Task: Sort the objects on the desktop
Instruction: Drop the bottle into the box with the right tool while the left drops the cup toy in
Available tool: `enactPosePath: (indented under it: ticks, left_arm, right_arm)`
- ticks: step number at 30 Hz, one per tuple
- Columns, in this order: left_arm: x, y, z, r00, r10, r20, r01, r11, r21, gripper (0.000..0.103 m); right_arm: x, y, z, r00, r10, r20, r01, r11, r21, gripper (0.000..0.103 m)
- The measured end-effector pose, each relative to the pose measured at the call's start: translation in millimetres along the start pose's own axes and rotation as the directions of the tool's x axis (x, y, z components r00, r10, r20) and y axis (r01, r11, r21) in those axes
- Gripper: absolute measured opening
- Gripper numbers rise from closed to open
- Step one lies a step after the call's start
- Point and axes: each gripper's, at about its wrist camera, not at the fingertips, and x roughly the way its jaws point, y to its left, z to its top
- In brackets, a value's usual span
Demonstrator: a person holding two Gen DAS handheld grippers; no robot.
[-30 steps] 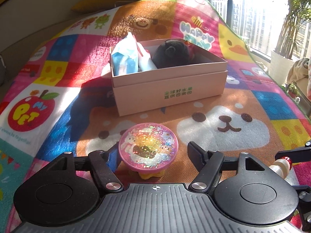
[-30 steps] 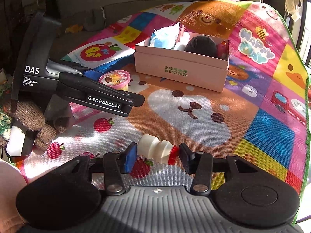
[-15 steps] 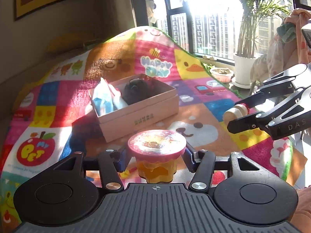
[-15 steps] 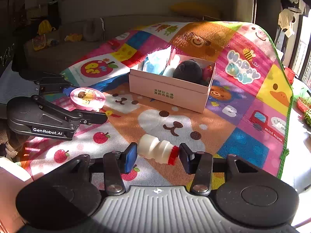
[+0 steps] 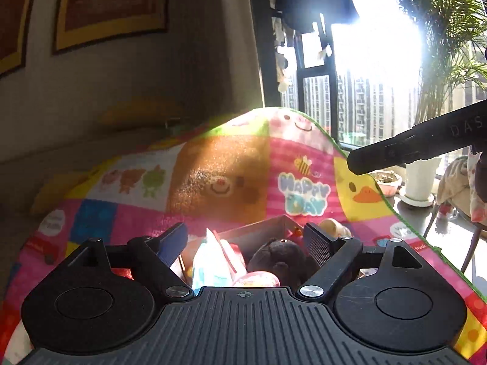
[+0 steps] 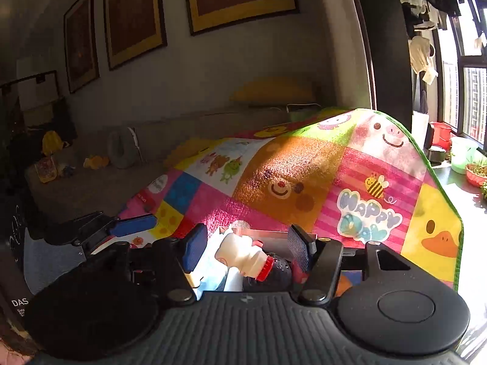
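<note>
Your left gripper (image 5: 243, 240) sits low in the middle of its own view with its jaws spread wide; they have just been opening, and nothing is pinched between them. That fits a release: the pink-lidded jelly cup (image 5: 257, 279) lies below the gap at the bottom centre, inside the pink box (image 5: 258, 228), no pad touching it. To its left in the frame stands the pale blue tissue pack (image 5: 210, 261), to its right the dark plush toy (image 5: 280, 258), so the cup has landed between things already sorted there. At the right edge of that view the other tool's black finger (image 5: 395, 152) juts in from above, well clear of the box.

In the right wrist view, your left tool's blue-padded finger (image 6: 134, 225) shows at lower left. Your right gripper (image 6: 243, 249) hovers over the same box, jaws parted and just opening too. The small white bottle with the red cap (image 6: 243, 255) is between the pads, tilted cap-down toward the right, and neither pad appears to press on it, so you seem to be letting it go into the box. The bright play mat (image 6: 304, 182) fills the frame beyond.
</note>
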Motion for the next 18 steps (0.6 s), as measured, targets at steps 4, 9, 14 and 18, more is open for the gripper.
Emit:
enactPosePath:
  ticks: [4,9,14,18]
  left_arm:
    - [3,13,-39,0.992,0.012,-0.127,-0.01,1.0,0.016,0.095]
    - [15,18,-76,0.97,-0.029,-0.242,0.022,0.999,-0.032,0.095]
    - [6,18,-83,0.969,-0.016,-0.248,0.002,0.998,-0.055,0.098]
    - [2,19,-84,0.968,-0.014,-0.249,-0.004,0.998,-0.069,0.1]
  right_arm:
    - [27,-16,-19,0.998,-0.039,-0.052,0.04,0.999,0.011,0.062]
    - [64,-29,-51,0.983,-0.093,-0.158,0.101,0.994,0.044,0.062]
    - [77,-6,-64,0.982,-0.081,-0.172,0.074,0.996,-0.047,0.062]
    - [95,10,-68,0.969,-0.063,-0.24,0.048,0.996,-0.071,0.05]
